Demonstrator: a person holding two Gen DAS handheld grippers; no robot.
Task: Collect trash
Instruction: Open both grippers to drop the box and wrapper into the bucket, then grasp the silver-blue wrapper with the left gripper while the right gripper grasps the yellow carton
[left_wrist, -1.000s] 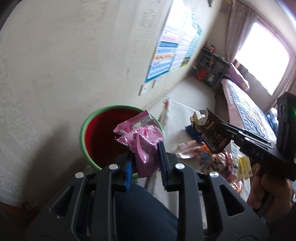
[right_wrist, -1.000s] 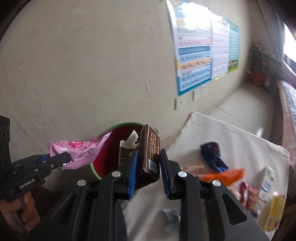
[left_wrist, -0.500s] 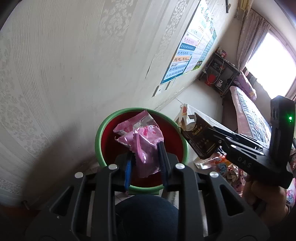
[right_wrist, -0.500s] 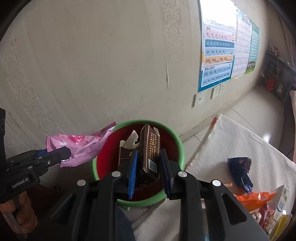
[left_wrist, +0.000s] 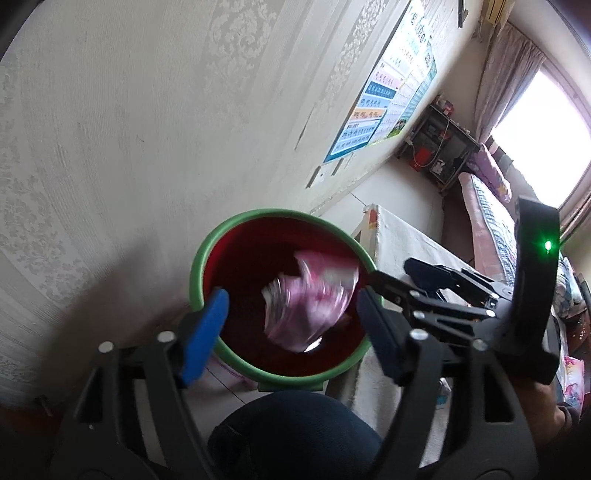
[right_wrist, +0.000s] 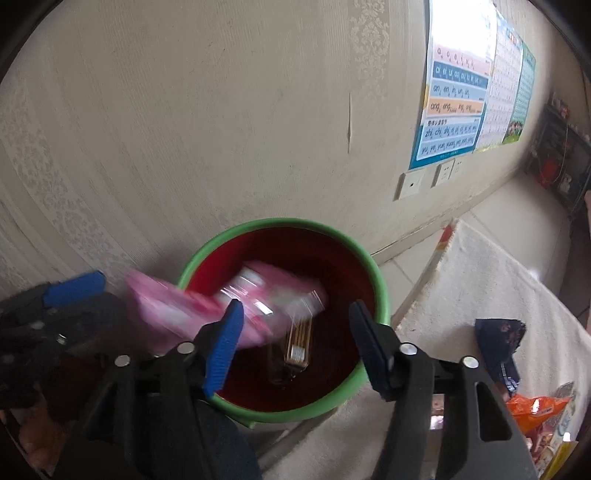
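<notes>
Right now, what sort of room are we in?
Most likely a lived-in bedroom at home: a bed by a bright curtained window, learning charts on the papered wall, and a green-rimmed bin on the tiled floor beside a pale rug.

A cream wall (right_wrist: 207, 122) with a faint damask pattern fills most of the view. Colourful learning posters (right_wrist: 458, 92) hang on it, with white wall sockets (right_wrist: 410, 184) below. Pale floor tiles (left_wrist: 399, 184) run along the wall to a dark shelf unit (left_wrist: 443, 147). A bright window (left_wrist: 543, 129) with what seem to be lilac curtains (left_wrist: 506, 74) lights a bed (left_wrist: 491, 199).
</notes>
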